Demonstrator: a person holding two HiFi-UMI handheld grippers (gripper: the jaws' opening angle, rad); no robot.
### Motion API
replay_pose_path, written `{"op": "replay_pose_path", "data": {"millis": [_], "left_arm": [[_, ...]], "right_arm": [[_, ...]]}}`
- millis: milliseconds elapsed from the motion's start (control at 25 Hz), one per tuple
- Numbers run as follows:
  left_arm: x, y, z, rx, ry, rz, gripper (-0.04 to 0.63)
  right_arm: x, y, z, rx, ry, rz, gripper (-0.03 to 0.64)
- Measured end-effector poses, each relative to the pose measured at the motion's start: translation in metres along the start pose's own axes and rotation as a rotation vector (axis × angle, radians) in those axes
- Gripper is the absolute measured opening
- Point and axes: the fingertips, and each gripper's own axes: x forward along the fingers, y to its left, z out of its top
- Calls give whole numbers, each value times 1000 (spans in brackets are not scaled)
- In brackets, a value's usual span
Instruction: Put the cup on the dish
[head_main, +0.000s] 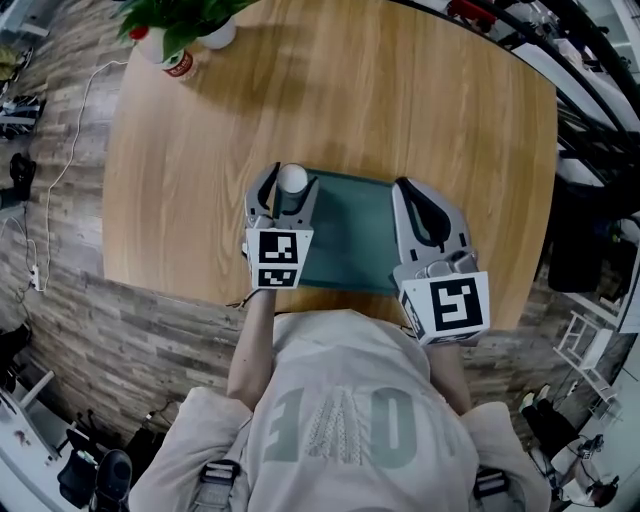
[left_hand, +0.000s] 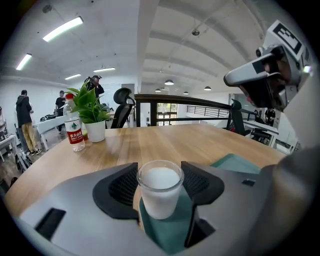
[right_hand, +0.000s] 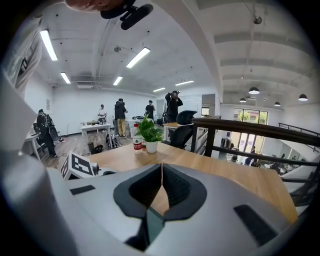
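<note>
Light: bright, white, even. Source: ceiling strip lights (left_hand: 62, 29) above the counter (head_main: 430, 110), with round lamps further behind it. Windows beyond the counter's far edge are slightly blown out. The counter top is evenly lit. The plant (head_main: 180, 20) at its far-left edge throws a soft shadow on the wood. The cup (left_hand: 160, 187) at the counter's near side is sharp, with a faint gleam on its rim. Both gripper views have strong fisheye, black corners and bowed room lines. In the head view the floor around the counter is dimmer and curved.
</note>
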Motion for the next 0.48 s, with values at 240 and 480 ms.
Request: {"op": "replay_pose_path", "data": {"millis": [240,480], "left_arm": [[2,-3,-5,2,16,-11,276],[0,-6,-6,2,14,0,276]], "right_arm": [[5,3,0,-1,-1,16,21],[3,5,0,-6,1,20,21]]}}
